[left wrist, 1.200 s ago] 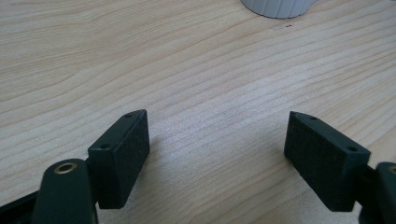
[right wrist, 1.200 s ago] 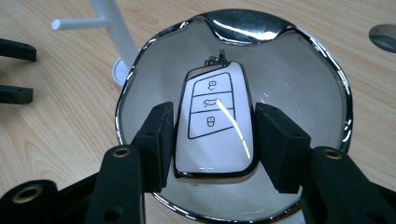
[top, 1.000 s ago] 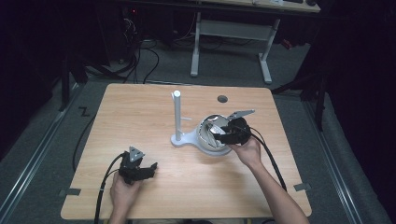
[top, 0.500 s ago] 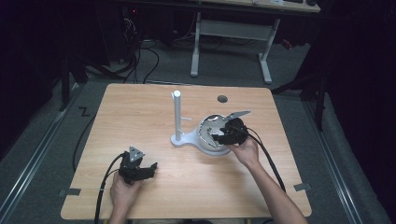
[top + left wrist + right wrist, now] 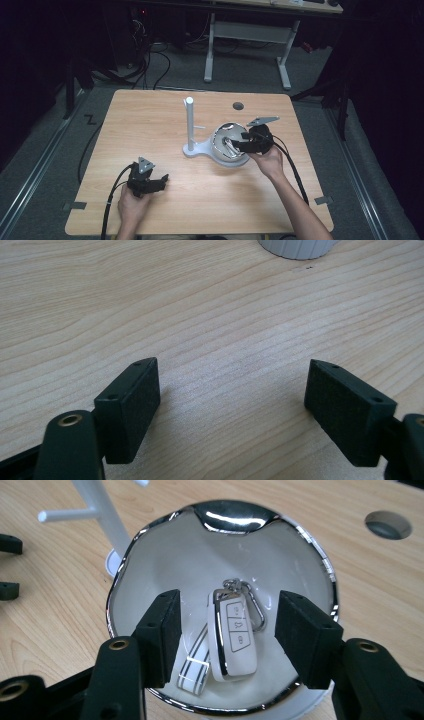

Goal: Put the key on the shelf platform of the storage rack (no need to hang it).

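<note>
Pale wooden table (image 5: 150, 125) under us carries a chrome-rimmed dish (image 5: 150, 540); our white car key fob (image 5: 234, 635) lies inside, free between our right gripper (image 5: 225, 630), whose jaws have just been opening. A white peg stand (image 5: 190, 122) rises just beside. Our left gripper (image 5: 232, 405) gapes wide, empty, unmoved.

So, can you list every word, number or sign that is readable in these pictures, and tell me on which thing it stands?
No readable words, brands or numbers.
Car key in the bowl: three small button icons, too small to read; no lettering visible.
Key strap: plain dark stripes, no text.
Floor left of the table: a black zigzag tape mark, resembling "Z"; not clearly a letter.
</note>
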A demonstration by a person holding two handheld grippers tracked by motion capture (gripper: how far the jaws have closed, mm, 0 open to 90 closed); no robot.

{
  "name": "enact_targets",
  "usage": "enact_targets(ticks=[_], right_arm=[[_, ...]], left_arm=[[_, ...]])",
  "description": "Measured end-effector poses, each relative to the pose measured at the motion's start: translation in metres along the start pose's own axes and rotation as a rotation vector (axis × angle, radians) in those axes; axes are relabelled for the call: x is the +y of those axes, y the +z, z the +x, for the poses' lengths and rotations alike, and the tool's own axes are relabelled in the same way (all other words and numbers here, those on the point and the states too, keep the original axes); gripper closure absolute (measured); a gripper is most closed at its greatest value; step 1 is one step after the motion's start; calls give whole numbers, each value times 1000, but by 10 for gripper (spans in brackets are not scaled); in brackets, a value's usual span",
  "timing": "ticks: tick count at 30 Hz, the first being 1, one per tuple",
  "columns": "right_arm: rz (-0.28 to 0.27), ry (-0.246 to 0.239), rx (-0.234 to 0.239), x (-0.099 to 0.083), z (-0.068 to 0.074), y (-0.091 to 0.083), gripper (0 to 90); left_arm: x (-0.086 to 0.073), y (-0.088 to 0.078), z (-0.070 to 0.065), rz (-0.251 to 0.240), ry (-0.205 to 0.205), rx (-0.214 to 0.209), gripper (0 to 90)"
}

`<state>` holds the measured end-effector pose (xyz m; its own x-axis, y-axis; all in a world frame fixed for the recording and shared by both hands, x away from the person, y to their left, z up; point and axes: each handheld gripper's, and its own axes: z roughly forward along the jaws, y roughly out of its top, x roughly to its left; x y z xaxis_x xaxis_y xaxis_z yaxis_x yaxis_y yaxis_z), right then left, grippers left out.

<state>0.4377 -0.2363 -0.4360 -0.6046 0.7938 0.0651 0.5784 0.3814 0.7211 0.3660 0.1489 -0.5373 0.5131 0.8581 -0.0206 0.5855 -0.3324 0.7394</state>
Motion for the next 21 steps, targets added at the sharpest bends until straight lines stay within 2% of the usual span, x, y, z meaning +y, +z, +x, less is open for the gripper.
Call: enact_targets(ticks=[10,21], right_arm=[[-31,37,-10,-1,-8,-20,477],[-54,48,-23,-4,-14,-34,483]], left_arm=[[0,0,0,0,0,0,227],[0,0,0,0,0,0,226]])
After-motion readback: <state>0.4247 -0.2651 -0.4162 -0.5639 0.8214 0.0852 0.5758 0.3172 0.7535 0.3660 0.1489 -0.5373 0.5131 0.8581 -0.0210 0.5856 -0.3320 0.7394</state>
